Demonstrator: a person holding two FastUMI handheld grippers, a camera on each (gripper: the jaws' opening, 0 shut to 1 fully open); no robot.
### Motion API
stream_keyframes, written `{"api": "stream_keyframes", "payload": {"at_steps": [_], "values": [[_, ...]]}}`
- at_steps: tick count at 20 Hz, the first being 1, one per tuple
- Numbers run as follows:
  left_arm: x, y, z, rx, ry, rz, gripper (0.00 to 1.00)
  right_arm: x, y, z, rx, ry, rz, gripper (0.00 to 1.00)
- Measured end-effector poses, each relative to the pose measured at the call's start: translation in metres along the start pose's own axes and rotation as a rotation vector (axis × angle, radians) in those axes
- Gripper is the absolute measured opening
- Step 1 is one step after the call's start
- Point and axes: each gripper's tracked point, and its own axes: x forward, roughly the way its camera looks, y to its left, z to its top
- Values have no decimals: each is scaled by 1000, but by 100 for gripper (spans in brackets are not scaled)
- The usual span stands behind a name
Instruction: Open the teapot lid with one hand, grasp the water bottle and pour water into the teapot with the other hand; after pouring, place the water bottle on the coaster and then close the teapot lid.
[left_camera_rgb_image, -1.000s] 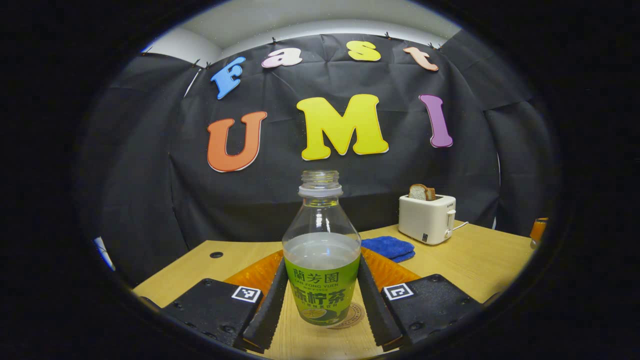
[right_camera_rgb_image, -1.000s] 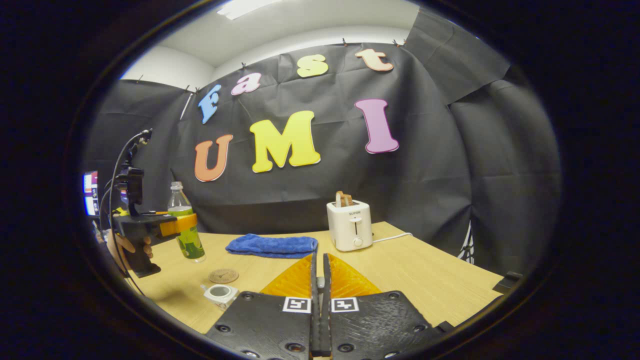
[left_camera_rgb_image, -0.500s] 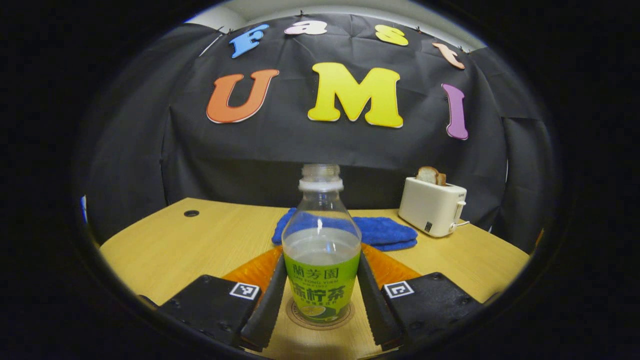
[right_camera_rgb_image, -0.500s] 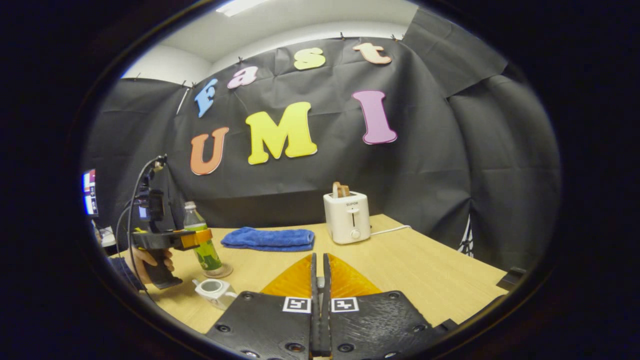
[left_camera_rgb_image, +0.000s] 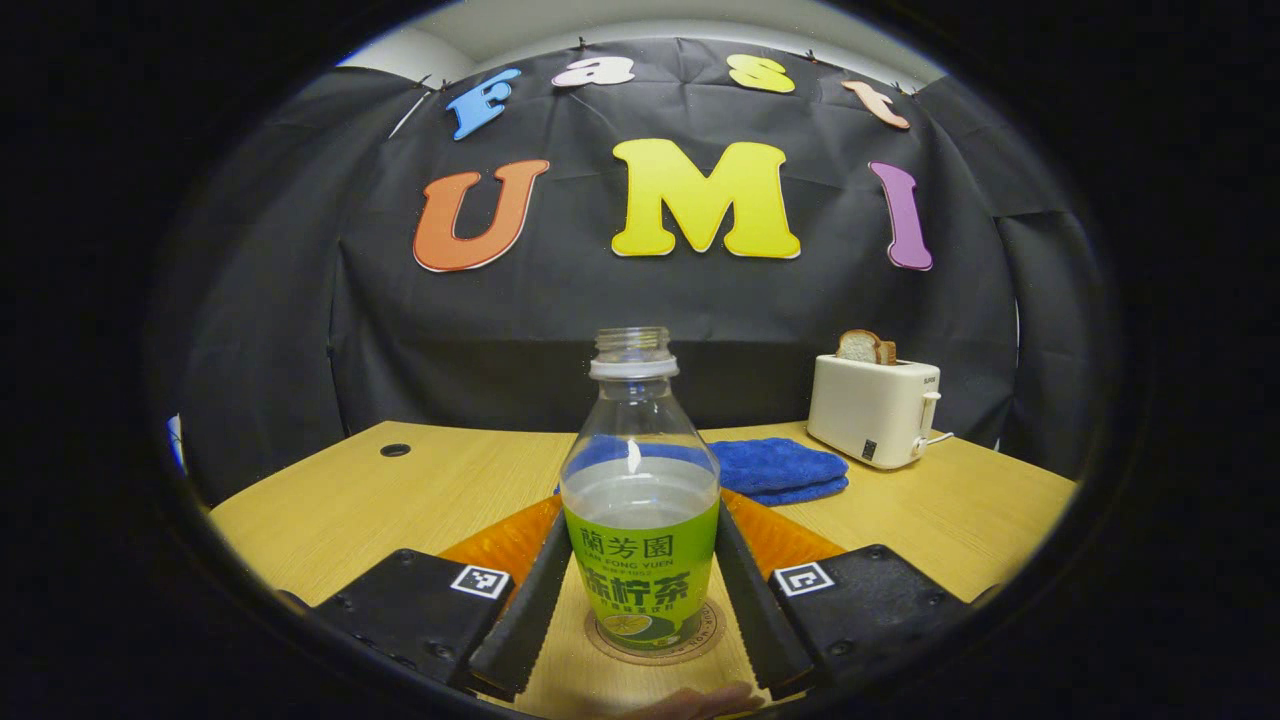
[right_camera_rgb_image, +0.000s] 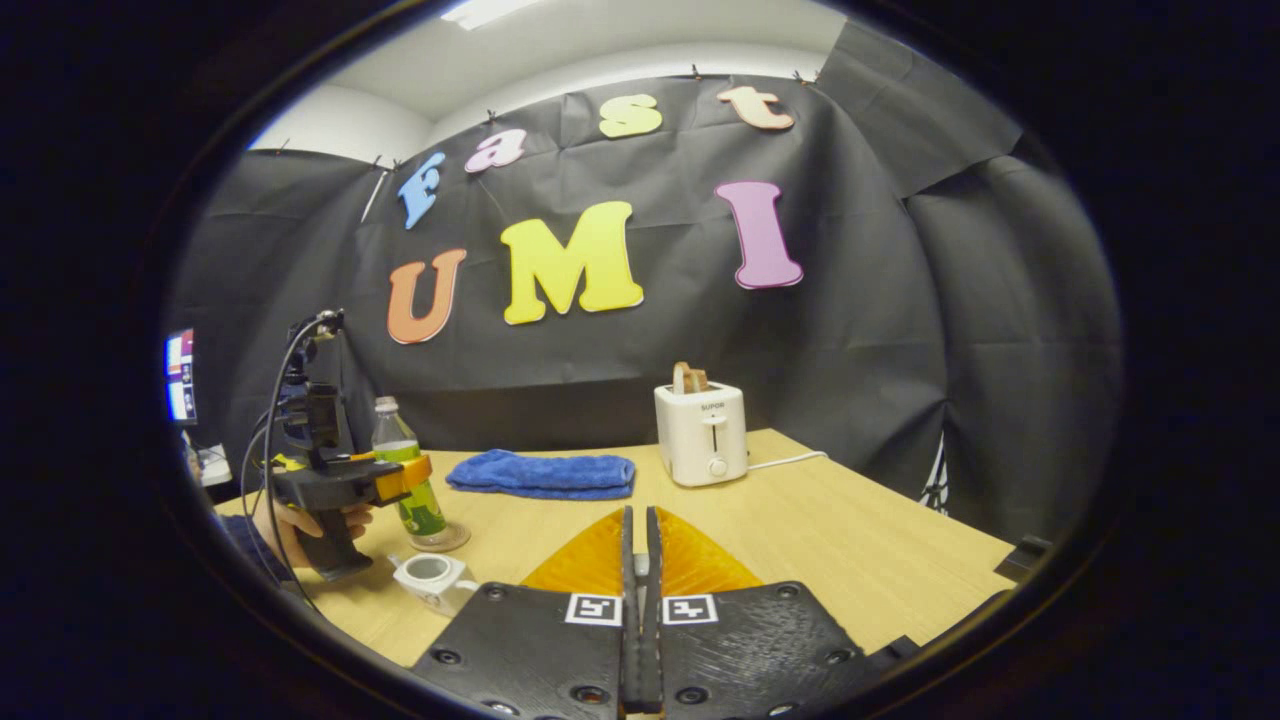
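I am holding the left gripper (left_camera_rgb_image: 640, 610) around the water bottle (left_camera_rgb_image: 640, 520), its two fingers (left_camera_rgb_image: 525, 610) standing on either side of the green label; they are sitting right against the bottle's sides, though I cannot tell for certain whether both are pressing on it. The bottle is standing upright on the round coaster (left_camera_rgb_image: 655, 640), uncapped and about half full of clear liquid. Beyond it, on the wooden table (left_camera_rgb_image: 330, 510), a blue folded towel (left_camera_rgb_image: 775, 468) is lying, and a white toaster (left_camera_rgb_image: 873, 408) with a slice of bread (left_camera_rgb_image: 865, 346) in its slot is standing farther right. In the right gripper view I am keeping the right gripper (right_camera_rgb_image: 640, 610) clenched, its fingers meeting with only a thin slit between them, and I cannot tell whether anything is pinched there. Off to its left the left gripper (right_camera_rgb_image: 395, 480), held by a hand (right_camera_rgb_image: 300, 520), is sitting at the bottle (right_camera_rgb_image: 405, 480), and the small white teapot (right_camera_rgb_image: 430, 578) is standing open-topped near the coaster (right_camera_rgb_image: 440, 540), just in front of it.
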Motion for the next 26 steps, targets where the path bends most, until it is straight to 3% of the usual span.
{"api": "stream_keyframes", "payload": {"at_steps": [2,4,9,12,16,20,23,26], "values": [[-2,4,6,8,-19,7,93,0,1,-1,1,3,2,0],[-6,3,13,10,-39,3,98,1,1,-3,1,8,3,0],[-25,0,27,30,-54,-22,97,1,8,-6,1,13,25,0],[-44,9,42,26,-79,-9,97,-1,33,-16,4,31,89,0],[-74,24,55,12,-98,5,97,-5,89,-31,4,57,239,0],[-103,50,62,36,-99,76,97,-1,143,-37,-28,84,369,0],[-126,49,58,-8,-92,55,97,5,170,-36,-35,101,417,0],[-146,64,57,14,-109,81,97,15,188,-39,-22,120,434,0]]}}
